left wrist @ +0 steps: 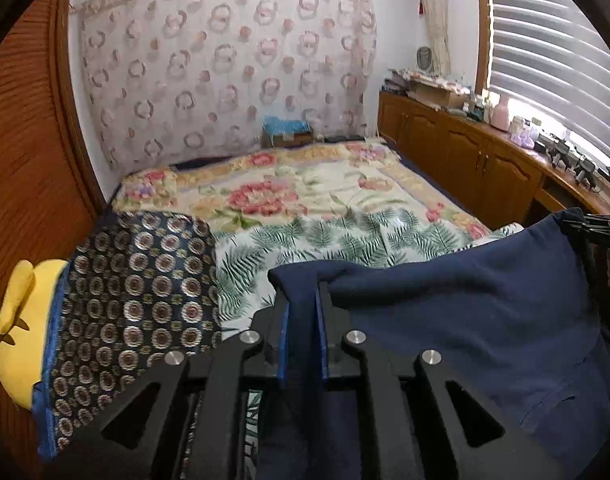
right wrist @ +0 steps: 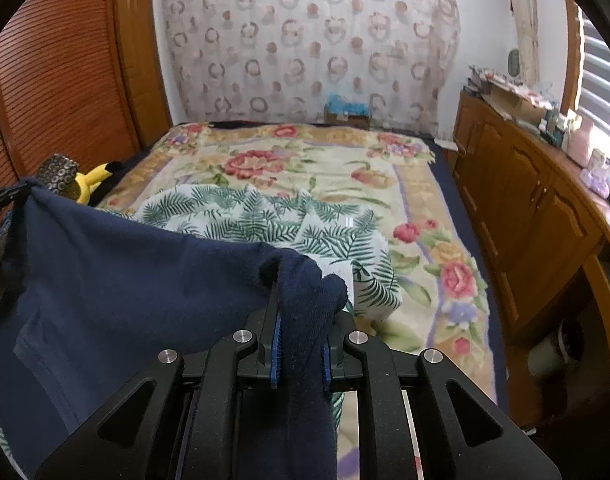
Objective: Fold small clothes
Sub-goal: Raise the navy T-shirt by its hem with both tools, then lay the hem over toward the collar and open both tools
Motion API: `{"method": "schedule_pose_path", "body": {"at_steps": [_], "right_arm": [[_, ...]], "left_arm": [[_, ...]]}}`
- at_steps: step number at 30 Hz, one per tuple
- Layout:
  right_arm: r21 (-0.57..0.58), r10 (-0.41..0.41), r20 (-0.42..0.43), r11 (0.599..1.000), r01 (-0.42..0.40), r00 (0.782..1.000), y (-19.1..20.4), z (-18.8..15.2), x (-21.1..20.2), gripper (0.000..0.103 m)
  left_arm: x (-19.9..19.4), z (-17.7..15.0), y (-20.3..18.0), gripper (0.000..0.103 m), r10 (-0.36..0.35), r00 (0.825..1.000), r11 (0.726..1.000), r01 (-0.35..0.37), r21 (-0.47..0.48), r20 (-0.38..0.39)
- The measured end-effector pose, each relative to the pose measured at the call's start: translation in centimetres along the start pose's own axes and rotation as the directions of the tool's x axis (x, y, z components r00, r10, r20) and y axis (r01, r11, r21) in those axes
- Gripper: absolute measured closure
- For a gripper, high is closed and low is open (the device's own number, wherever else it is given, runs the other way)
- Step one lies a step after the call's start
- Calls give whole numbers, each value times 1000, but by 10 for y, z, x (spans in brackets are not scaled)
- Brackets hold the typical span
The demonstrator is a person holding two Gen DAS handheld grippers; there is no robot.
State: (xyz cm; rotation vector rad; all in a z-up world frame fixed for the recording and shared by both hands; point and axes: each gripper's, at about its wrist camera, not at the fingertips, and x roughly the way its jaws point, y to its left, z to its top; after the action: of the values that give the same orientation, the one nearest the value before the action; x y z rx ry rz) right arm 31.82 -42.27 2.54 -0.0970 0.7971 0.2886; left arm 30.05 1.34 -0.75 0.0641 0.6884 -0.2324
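Two hand-held grippers, left [left wrist: 303, 320] and right [right wrist: 301, 320], each clenched on a navy garment [left wrist: 465, 312] corner, should stay level and taut above the bed [left wrist: 305, 196].

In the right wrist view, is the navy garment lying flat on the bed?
No: the navy garment hangs stretched in the air between the right tool and the left tool.

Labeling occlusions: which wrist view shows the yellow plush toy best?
Left wrist: the yellow plush toy shows large at the left edge, partly behind a patterned pillow. Right wrist shows it small, beyond the navy cloth garment.
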Motion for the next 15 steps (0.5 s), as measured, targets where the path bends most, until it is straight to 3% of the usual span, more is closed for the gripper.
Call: {"method": "schedule_pose_path", "body": {"at_steps": [2, 4, 10, 12, 15], "right_arm": [[2, -15, -15, 1000, 15, 1000, -2, 1, 7, 84], [2, -43, -23, 999, 43, 999, -4, -1, 11, 75], [44, -50, -23, 998, 51, 998, -3, -12, -3, 60], [58, -38, -15, 998, 39, 999, 1, -22, -16, 52], [75, -26, -8, 997, 27, 1000, 9, -35, -37, 51]], "left_arm": [[4, 1, 0, 88, -10, 1000, 1000, 10, 3, -23], [3, 0, -2, 72, -14, 1000, 1000, 14, 12, -16], [-21, -26, -11, 45, -76, 997, 997, 76, -5, -24], [-31, -39, -15, 45, -79, 996, 997, 79, -3, -28], [-43, -60, -16, 44, -89, 995, 996, 88, -27, -40]]}}
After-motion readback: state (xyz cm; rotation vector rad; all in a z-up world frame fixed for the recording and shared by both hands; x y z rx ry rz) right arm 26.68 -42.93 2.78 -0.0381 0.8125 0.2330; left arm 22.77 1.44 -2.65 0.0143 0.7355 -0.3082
